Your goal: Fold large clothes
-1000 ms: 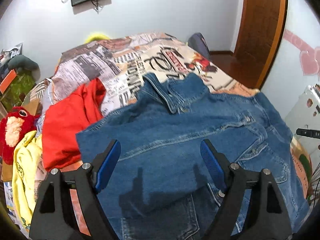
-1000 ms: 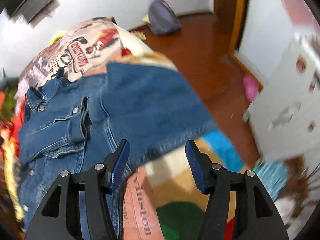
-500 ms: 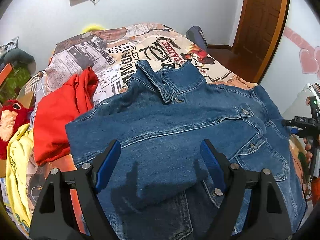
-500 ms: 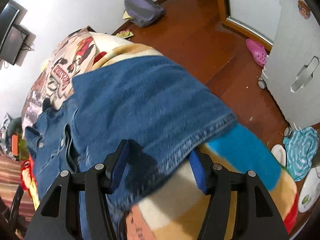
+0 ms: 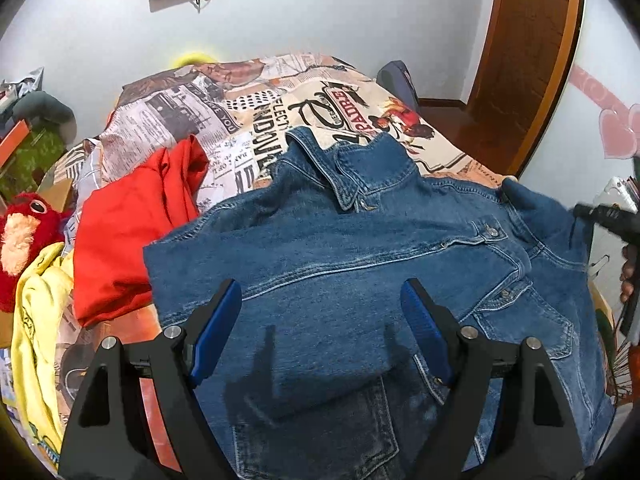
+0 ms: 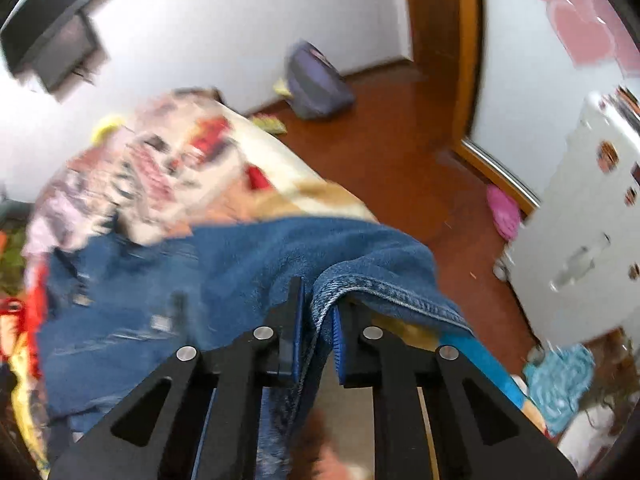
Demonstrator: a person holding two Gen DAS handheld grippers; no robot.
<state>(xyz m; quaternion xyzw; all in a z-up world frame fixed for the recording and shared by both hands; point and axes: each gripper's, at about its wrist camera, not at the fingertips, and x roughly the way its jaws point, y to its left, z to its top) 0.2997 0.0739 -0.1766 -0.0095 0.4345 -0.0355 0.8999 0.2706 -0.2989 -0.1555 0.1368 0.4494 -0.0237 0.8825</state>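
Observation:
A blue denim jacket [image 5: 360, 264] lies front-up on the bed, collar toward the far wall, its left sleeve folded across the chest. My left gripper [image 5: 320, 320] is open and empty, hovering above the folded sleeve. My right gripper [image 6: 318, 320] is shut on the hem of the jacket's right sleeve [image 6: 360, 276] and holds it lifted off the bed's edge. The right gripper also shows at the right edge of the left wrist view [image 5: 612, 220].
The bed has a printed newspaper-pattern cover [image 5: 240, 120]. A red garment [image 5: 132, 220], a yellow garment [image 5: 36, 320] and a red plush toy [image 5: 20, 232] lie on its left. A wooden door [image 5: 532, 60], white cabinet [image 6: 580, 220] and backpack [image 6: 316, 80] stand to the right.
My right gripper has closed on the sleeve's hem and lifted it. The left gripper has stayed open and drifted slightly over the jacket.

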